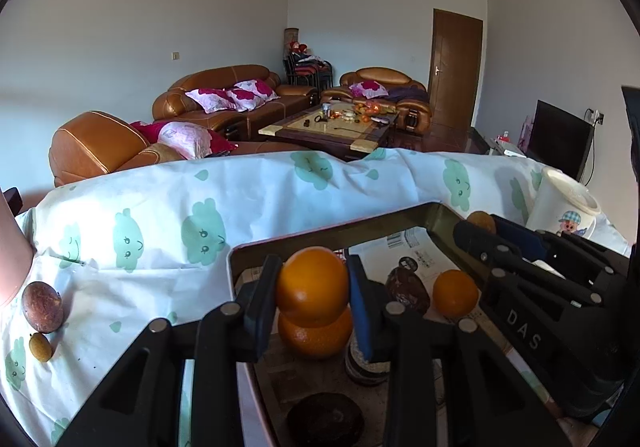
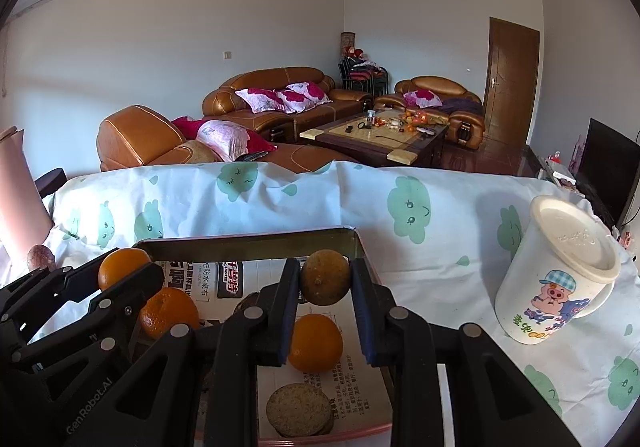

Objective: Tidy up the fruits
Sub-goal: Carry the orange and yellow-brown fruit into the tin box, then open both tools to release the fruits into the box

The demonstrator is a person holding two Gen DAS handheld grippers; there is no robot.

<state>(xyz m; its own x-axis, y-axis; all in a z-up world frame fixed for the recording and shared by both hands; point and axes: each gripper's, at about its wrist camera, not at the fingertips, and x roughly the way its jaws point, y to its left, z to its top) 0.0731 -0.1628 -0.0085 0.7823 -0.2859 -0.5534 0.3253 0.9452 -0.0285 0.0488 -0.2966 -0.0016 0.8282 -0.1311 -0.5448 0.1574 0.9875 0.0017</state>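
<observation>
Left claw (image 1: 312,297) clamped on round bright orange fruit (image 1: 312,287), directly above shallow metal tray (image 1: 332,233); right claw (image 2: 325,287) clamped on dull brownish-green round fruit (image 2: 325,278), likewise over tray interior; drop path straight down.

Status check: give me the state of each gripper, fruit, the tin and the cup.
left gripper: shut on bright orange, over tin
right gripper: shut on dull orange
tin: open, holds oranges
passion fruit: loose on cloth
cup: lidded, tilted

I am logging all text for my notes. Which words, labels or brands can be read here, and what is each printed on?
"DAS": on the right claw's black body.
"GenRobot.AI": on the left claw's black body.
"防水桌布": on the paper lining the tin tray.
Mug lettering and the paper's fine print: too blurred.
</observation>
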